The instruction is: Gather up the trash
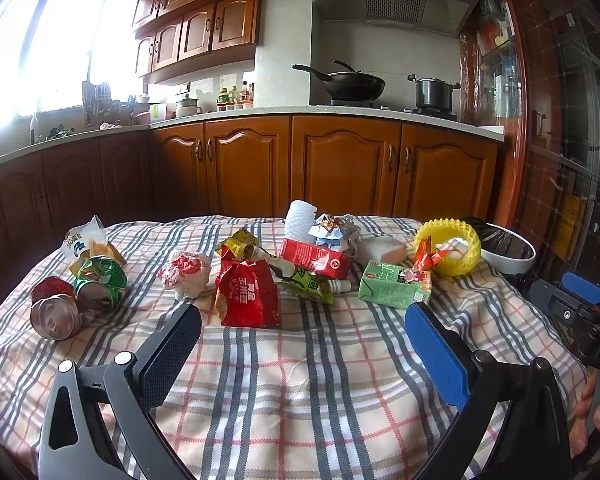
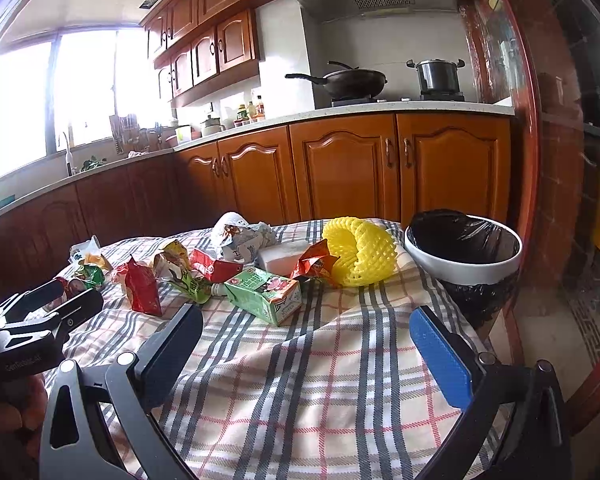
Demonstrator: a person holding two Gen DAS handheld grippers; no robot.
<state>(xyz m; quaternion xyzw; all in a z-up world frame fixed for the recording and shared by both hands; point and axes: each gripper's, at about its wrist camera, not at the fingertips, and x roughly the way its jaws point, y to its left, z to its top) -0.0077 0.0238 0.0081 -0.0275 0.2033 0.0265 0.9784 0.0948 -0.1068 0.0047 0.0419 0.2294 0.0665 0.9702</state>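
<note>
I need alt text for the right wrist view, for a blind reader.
An open right gripper hovers over a plaid tablecloth strewn with trash: a green carton, a yellow foam net and wrappers. A black-lined bin stands at the table's right edge.

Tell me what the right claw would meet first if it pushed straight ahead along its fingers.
Probably the green juice carton: it lies on the checked tablecloth just ahead of the open right claw, slightly left of centre. Bare cloth comes before it. Depth is unclear, so the claw might pass over it.
</note>
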